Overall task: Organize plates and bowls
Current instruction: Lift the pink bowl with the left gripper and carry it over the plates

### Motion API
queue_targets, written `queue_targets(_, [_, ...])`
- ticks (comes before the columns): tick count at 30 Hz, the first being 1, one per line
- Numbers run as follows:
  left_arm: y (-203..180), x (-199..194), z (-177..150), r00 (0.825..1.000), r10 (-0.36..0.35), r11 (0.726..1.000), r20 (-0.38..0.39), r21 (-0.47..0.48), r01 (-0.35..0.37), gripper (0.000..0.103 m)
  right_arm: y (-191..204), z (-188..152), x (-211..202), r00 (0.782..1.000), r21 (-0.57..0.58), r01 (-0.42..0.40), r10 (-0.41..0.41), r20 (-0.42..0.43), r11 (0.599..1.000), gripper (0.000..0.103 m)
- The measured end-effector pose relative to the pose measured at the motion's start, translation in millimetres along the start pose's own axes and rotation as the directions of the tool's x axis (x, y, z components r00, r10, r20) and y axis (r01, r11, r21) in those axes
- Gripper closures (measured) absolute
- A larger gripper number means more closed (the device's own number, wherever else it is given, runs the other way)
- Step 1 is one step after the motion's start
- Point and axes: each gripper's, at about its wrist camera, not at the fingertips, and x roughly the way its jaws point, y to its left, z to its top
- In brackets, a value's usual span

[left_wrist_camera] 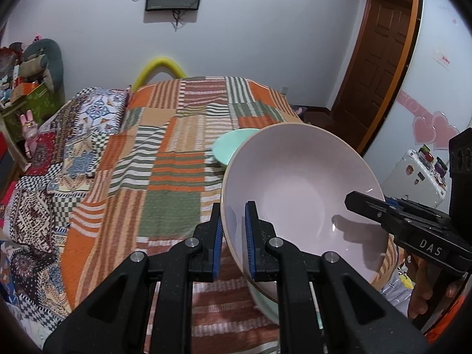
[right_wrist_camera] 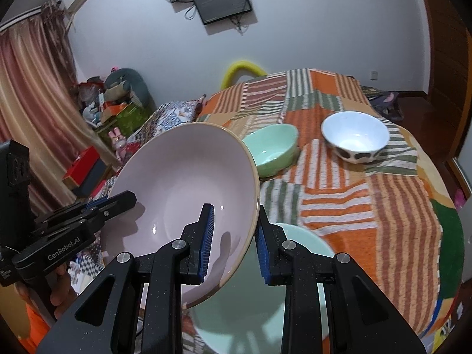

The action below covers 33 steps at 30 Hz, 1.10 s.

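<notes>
A large pink bowl point(left_wrist_camera: 301, 194) point(right_wrist_camera: 183, 194) is held up, tilted, above a large mint bowl point(right_wrist_camera: 265, 303) point(left_wrist_camera: 265, 303) on the patchwork bedspread. My left gripper point(left_wrist_camera: 233, 236) is shut on the pink bowl's left rim. My right gripper point(right_wrist_camera: 233, 242) straddles the opposite rim; its jaws stand a little apart around the wall, and it also shows in the left wrist view point(left_wrist_camera: 365, 203). The left gripper shows in the right wrist view point(right_wrist_camera: 118, 203). A small mint bowl point(right_wrist_camera: 270, 153) point(left_wrist_camera: 233, 144) and a white spotted bowl point(right_wrist_camera: 355, 135) sit further back.
The bed's patchwork cover point(right_wrist_camera: 368, 206) drops off at the right edge. Cluttered boxes and toys point(right_wrist_camera: 115, 103) stand at the left by a curtain. A wooden door point(left_wrist_camera: 380, 44) and a white suitcase point(left_wrist_camera: 413, 174) are at the right.
</notes>
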Motion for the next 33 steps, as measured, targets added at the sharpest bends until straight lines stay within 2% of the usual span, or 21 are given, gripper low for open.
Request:
queue_targets(15, [65.8, -15.4, -29.9, 0.999, 0.049, 0.995, -0.003, -0.085, -0.049, 0.091, 54.4, -13.8, 38.1, 0.994, -0.093, -0.053, 0.043, -0.097, 0.994, 0.078])
queue_targets(24, [99.5, -2.5, -50.0, 0.997, 0.065, 0.987, -0.047, -0.147, -0.071, 0.091, 76.2, -24.8, 65.9, 0.983, -0.119, -0.067, 0.045, -0.176, 0.991, 0.078])
queue_targets(33, [119.6, 16.2, -70.3, 0.992, 0.063, 0.98, -0.107, -0.183, -0.081, 0.091, 83.1, -38.6, 93.3, 0.963, -0.123, -0.07, 0.035, -0.268, 0.99, 0.079])
